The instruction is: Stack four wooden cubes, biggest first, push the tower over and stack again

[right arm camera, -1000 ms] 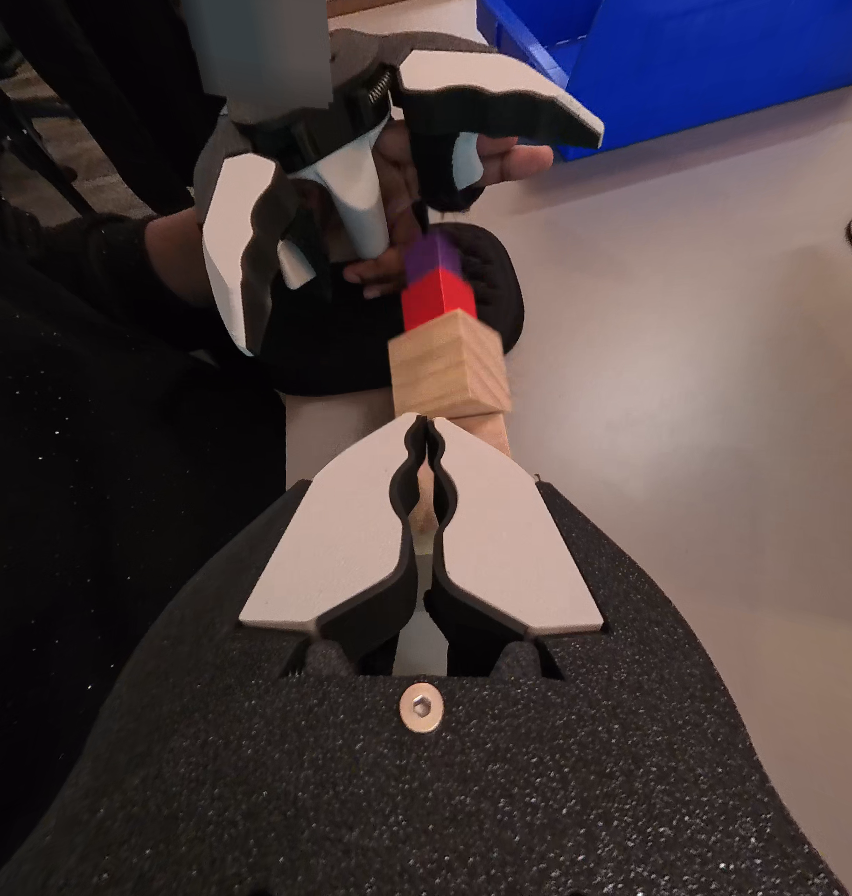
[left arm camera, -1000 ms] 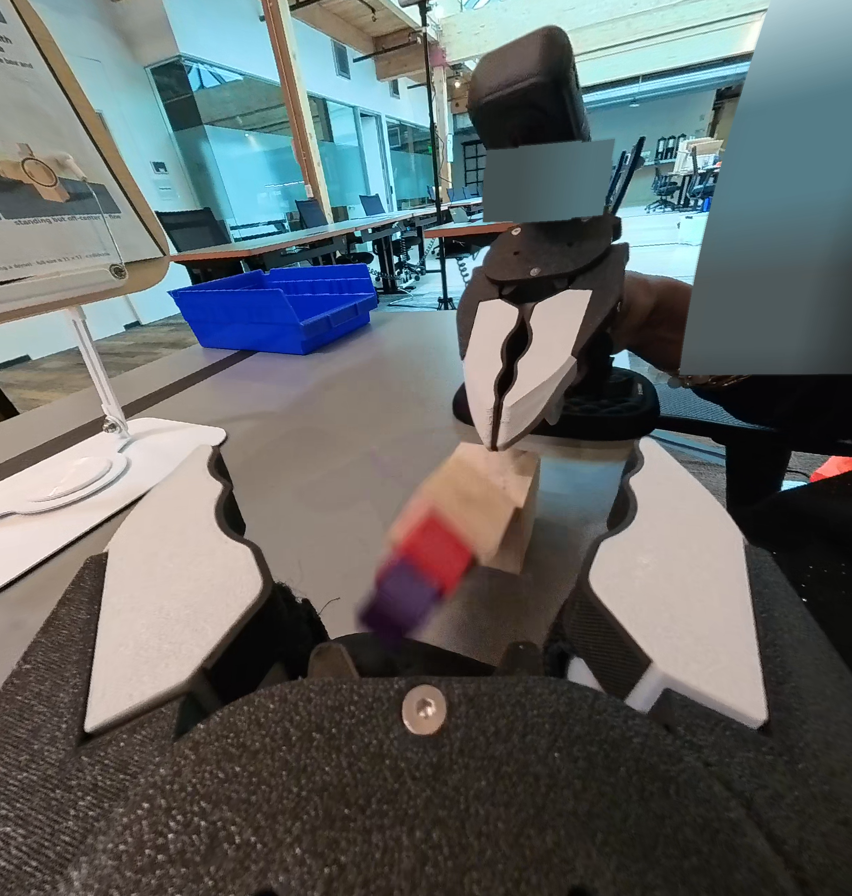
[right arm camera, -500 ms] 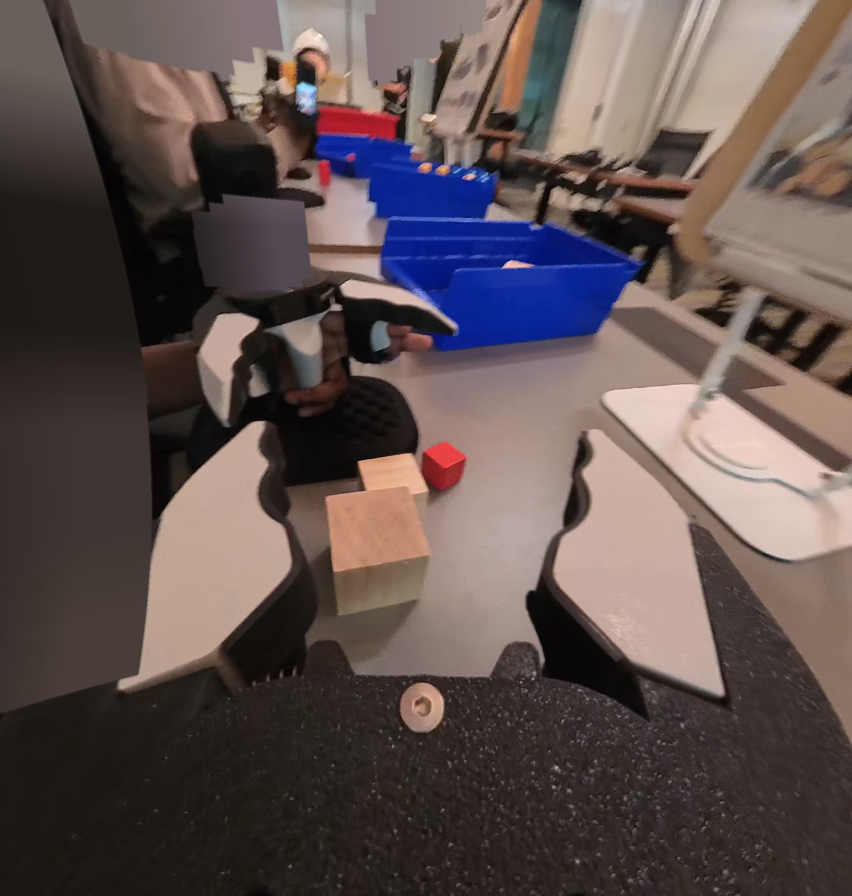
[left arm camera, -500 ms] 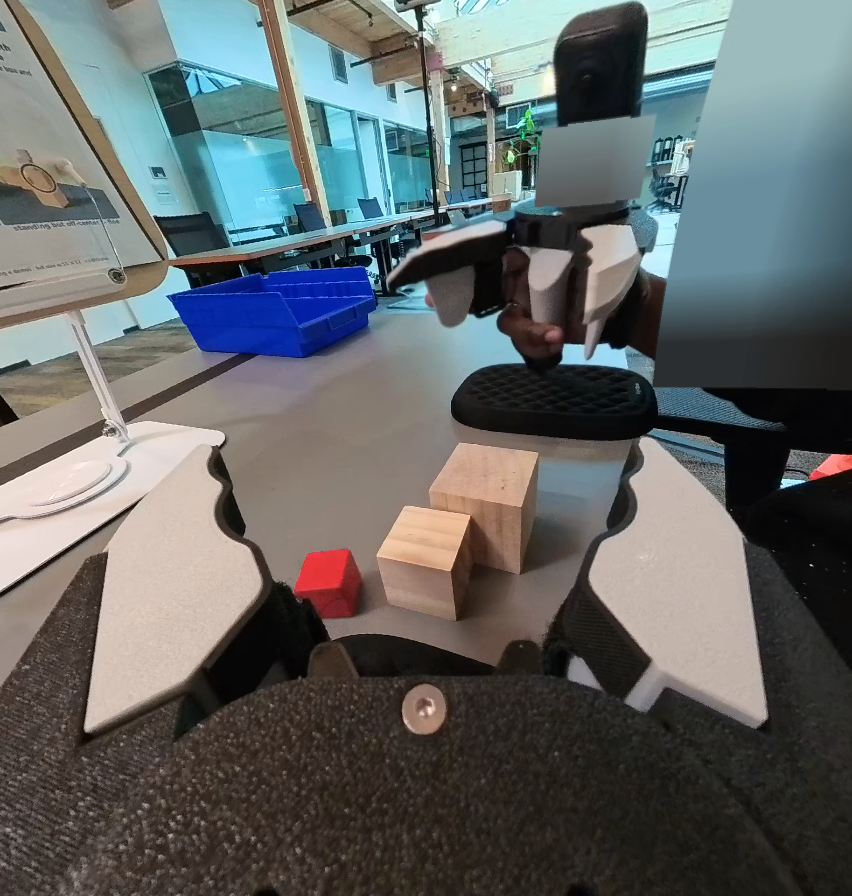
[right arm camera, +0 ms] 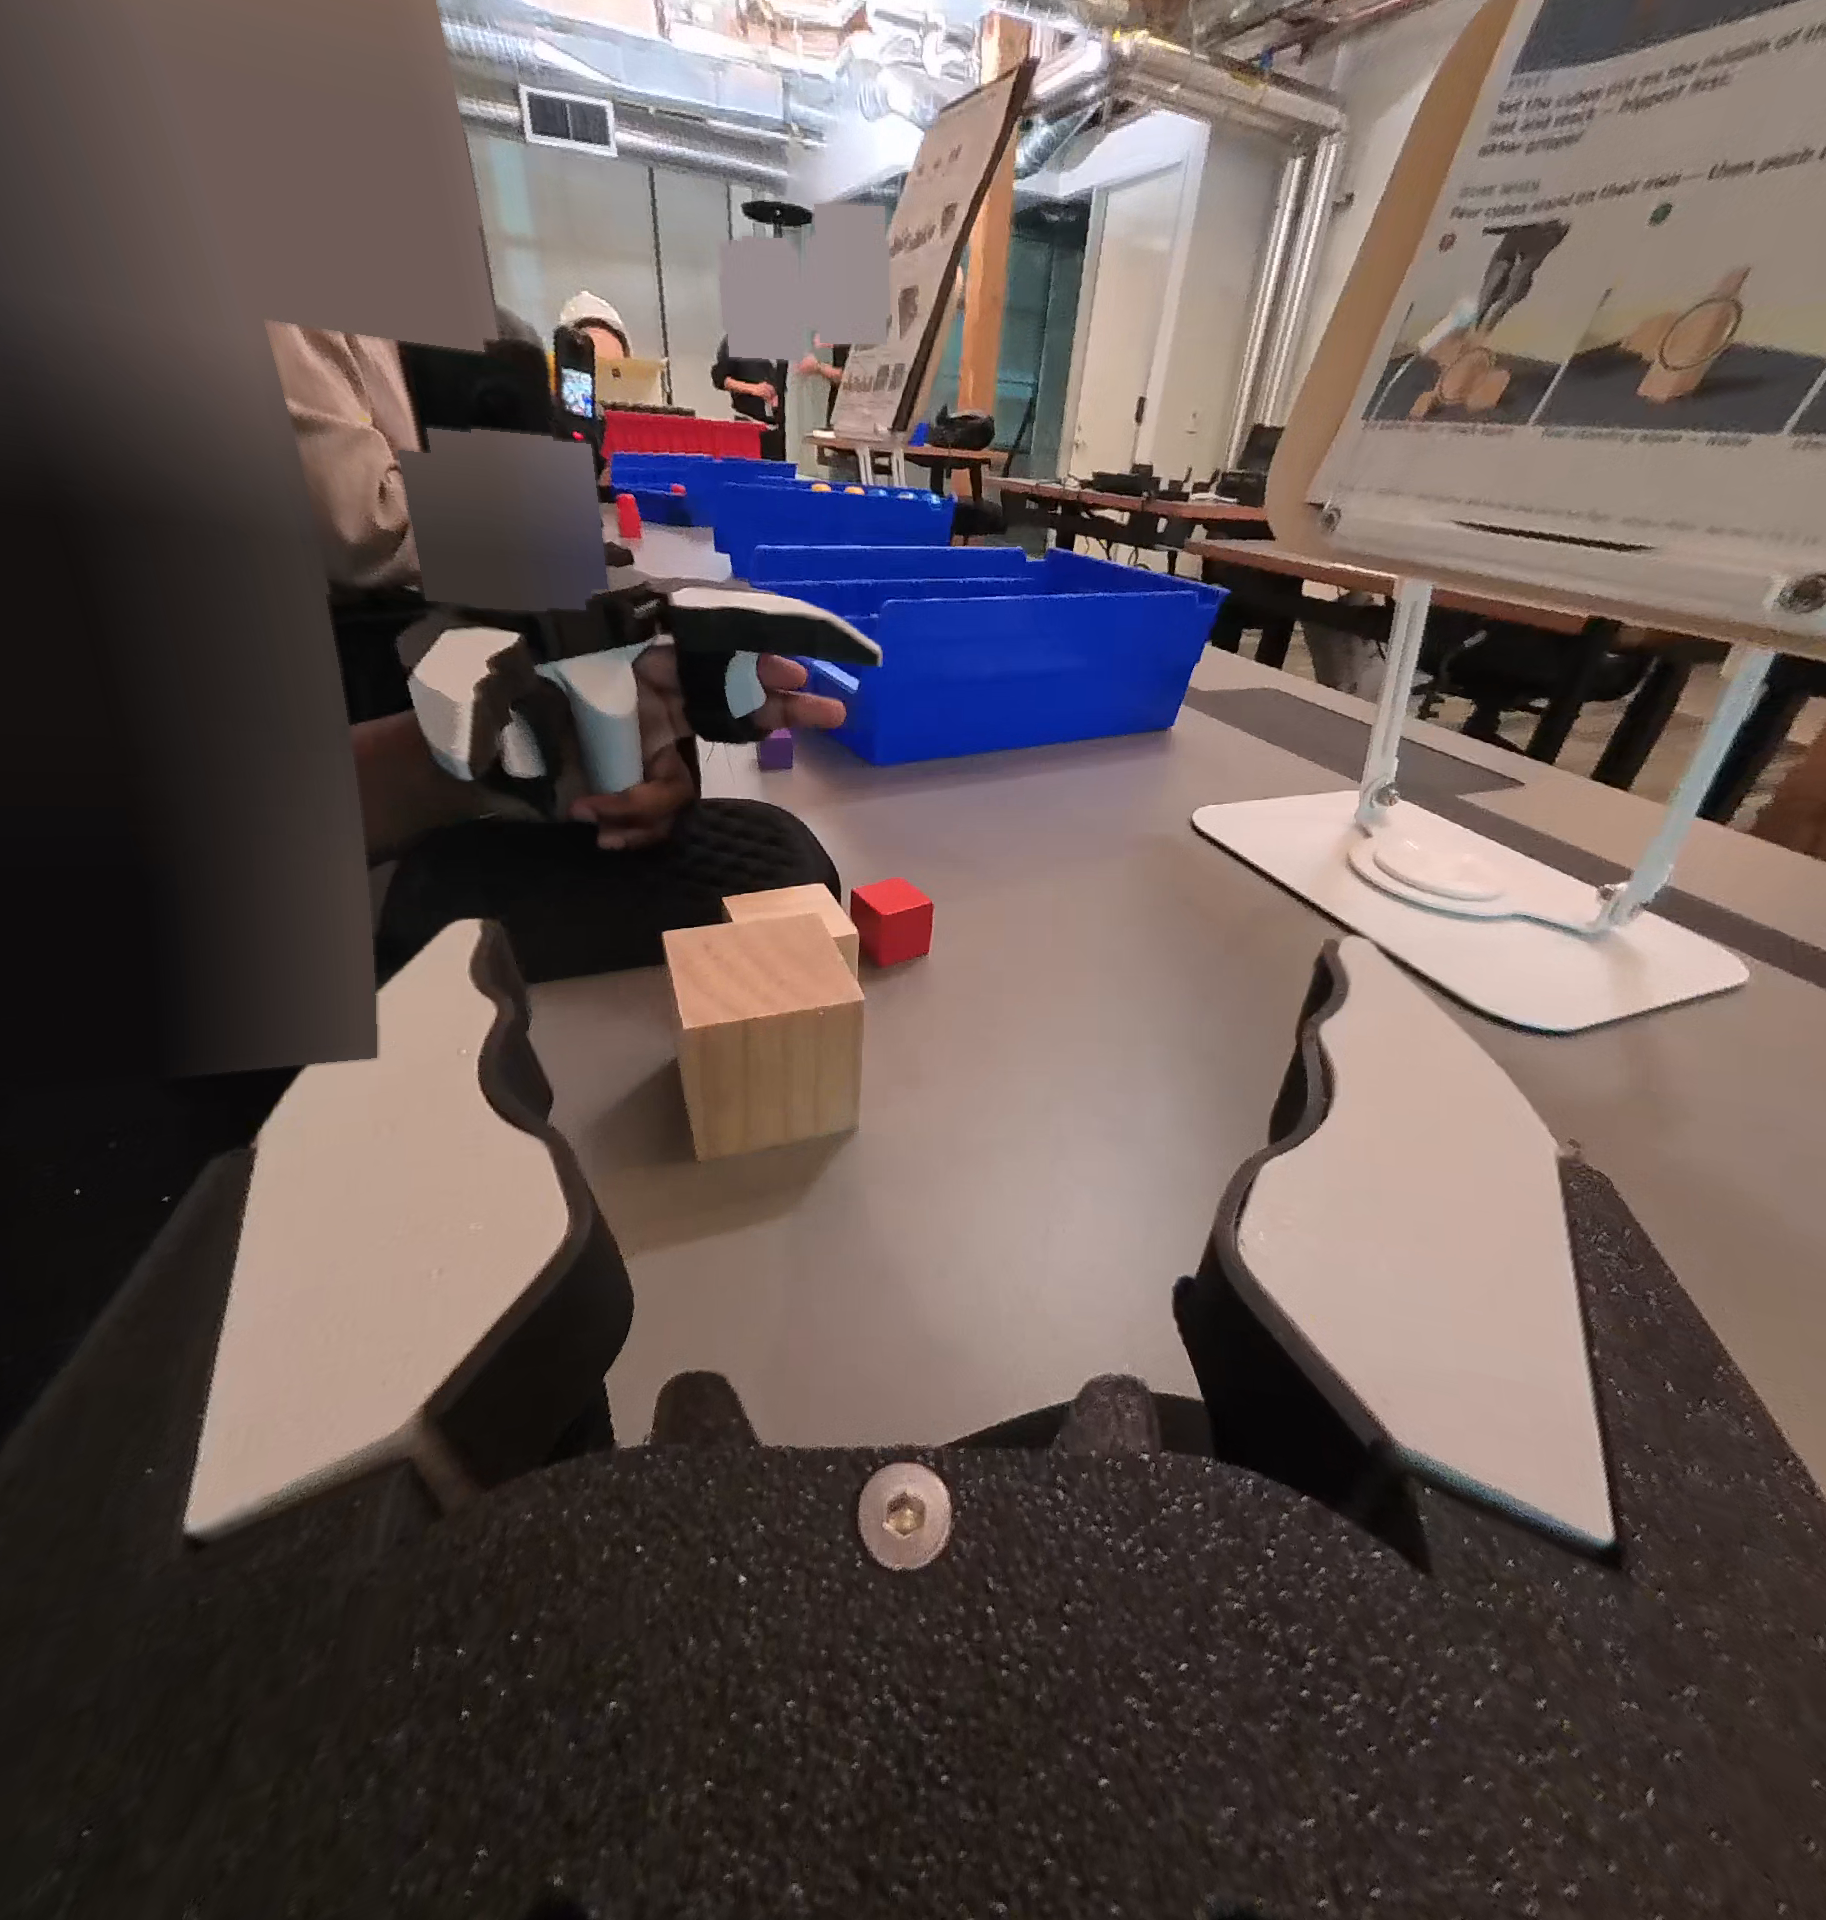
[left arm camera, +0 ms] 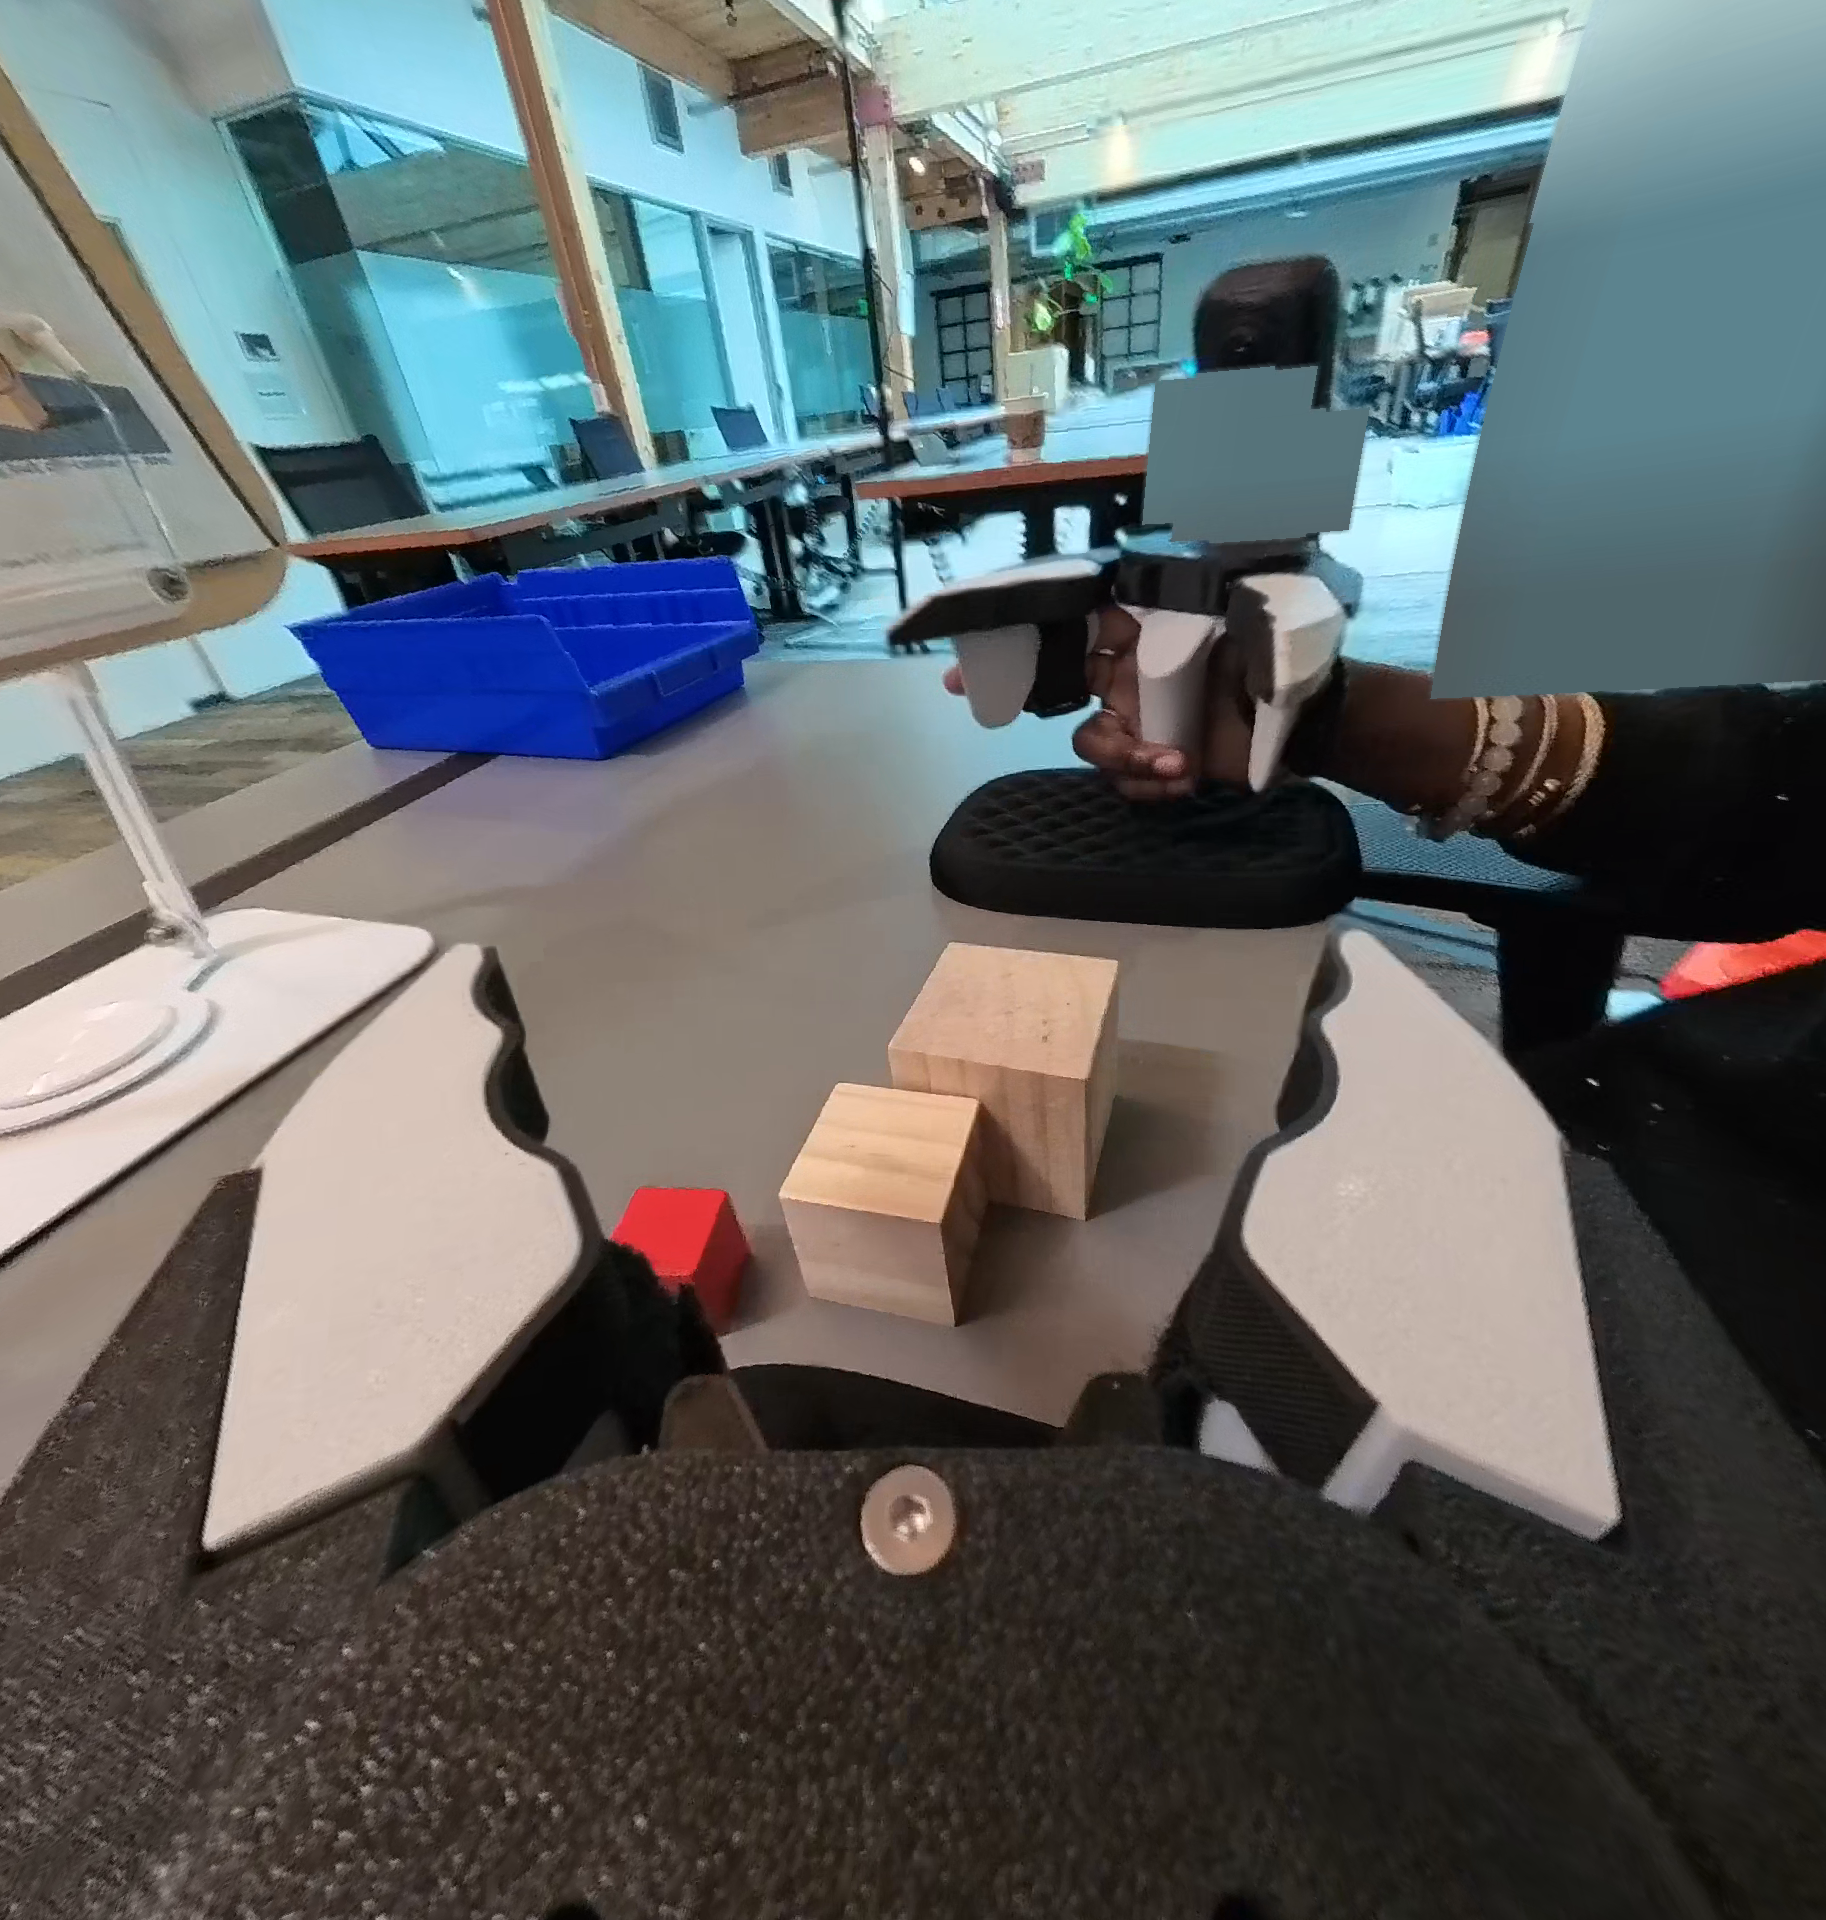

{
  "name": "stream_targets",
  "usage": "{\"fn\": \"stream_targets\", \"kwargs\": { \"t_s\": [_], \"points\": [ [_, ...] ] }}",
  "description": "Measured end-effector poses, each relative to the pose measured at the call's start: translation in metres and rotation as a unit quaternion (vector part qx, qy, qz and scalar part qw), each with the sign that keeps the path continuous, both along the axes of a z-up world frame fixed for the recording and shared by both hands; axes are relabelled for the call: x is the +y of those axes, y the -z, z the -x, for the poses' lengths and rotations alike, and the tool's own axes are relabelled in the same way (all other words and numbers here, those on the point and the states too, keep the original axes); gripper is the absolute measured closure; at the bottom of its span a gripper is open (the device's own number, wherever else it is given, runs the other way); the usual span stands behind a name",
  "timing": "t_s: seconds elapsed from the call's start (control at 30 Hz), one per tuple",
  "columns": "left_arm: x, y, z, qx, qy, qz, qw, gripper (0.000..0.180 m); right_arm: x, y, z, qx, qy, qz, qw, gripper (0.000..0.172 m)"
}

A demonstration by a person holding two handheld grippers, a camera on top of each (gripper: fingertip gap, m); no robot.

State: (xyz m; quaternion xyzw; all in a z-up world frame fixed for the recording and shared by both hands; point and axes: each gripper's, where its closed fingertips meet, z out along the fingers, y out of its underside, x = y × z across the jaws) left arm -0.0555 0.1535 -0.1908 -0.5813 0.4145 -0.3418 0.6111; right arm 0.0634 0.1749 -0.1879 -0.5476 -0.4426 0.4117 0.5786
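Cubes: big wood cube (left arm camera: 1002,1070) touching small one (left arm camera: 883,1195), red cube (left arm camera: 680,1242) just beside; rigid, light-looking, take flat sides. Both grippers, left (left arm camera: 909,1174) & right (right arm camera: 909,1174), wide open, empty.

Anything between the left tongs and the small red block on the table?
Nothing visible. The red block sits on bare table just inside the open left tongs' left finger; the smaller wooden block stands beside it, not in front.

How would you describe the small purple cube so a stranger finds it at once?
Look at the grey table, then at the nearest blue bin. The purple cube stands alone on the table beside the bin's near corner. It is far from the red cube and the wooden blocks.
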Motion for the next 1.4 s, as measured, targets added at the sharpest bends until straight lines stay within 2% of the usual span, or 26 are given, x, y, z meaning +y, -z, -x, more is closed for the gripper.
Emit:
{"fn": "stream_targets", "kwargs": {
  "t_s": [0.1,0.2,0.27,0.37,0.5,0.6,0.67,0.77,0.87,0.93,1.13,1.4],
  "points": [
    [-0.002,0.015,-0.008,0.089,0.029,0.057,0.994,0.043,-0.001,0.004,0.002,-0.012,-0.003,-0.002,1.000,0.036],
    [-0.001,0.021,-0.016,0.215,0.037,0.078,0.973,0.063,0.000,0.007,0.004,-0.021,-0.003,0.002,1.000,0.037],
    [-0.007,0.024,-0.026,0.297,0.066,0.086,0.949,0.084,0.000,0.007,0.004,-0.021,-0.002,0.002,1.000,0.038],
    [-0.011,0.037,-0.037,0.409,0.103,0.117,0.899,0.100,0.001,0.007,0.003,-0.017,0.000,0.004,1.000,0.039],
    [0.001,0.064,-0.043,0.500,0.115,0.148,0.845,0.101,0.000,0.006,0.003,-0.016,-0.001,0.003,1.000,0.042],
    [0.001,0.080,-0.047,0.524,0.130,0.175,0.823,0.104,0.000,0.006,0.002,-0.014,-0.001,0.004,1.000,0.043],
    [-0.003,0.087,-0.047,0.541,0.152,0.182,0.807,0.121,0.001,0.006,0.002,-0.012,-0.002,0.007,1.000,0.045],
    [0.002,0.080,-0.051,0.542,0.182,0.148,0.807,0.121,0.001,0.005,0.002,-0.009,-0.004,0.010,1.000,0.048],
    [0.016,0.060,-0.062,0.528,0.204,0.099,0.818,0.122,0.000,0.006,0.002,-0.011,-0.005,0.010,1.000,0.048],
    [0.028,0.052,-0.068,0.530,0.220,0.077,0.816,0.122,0.001,0.007,0.003,-0.017,-0.003,0.009,1.000,0.048],
    [0.052,0.068,-0.083,0.560,0.254,0.072,0.785,0.122,0.002,0.012,0.006,-0.036,0.003,0.010,0.999,0.050],
    [0.050,0.080,-0.100,0.541,0.260,0.100,0.793,0.121,0.002,0.011,0.005,-0.032,0.004,0.011,0.999,0.051]
  ]
}}
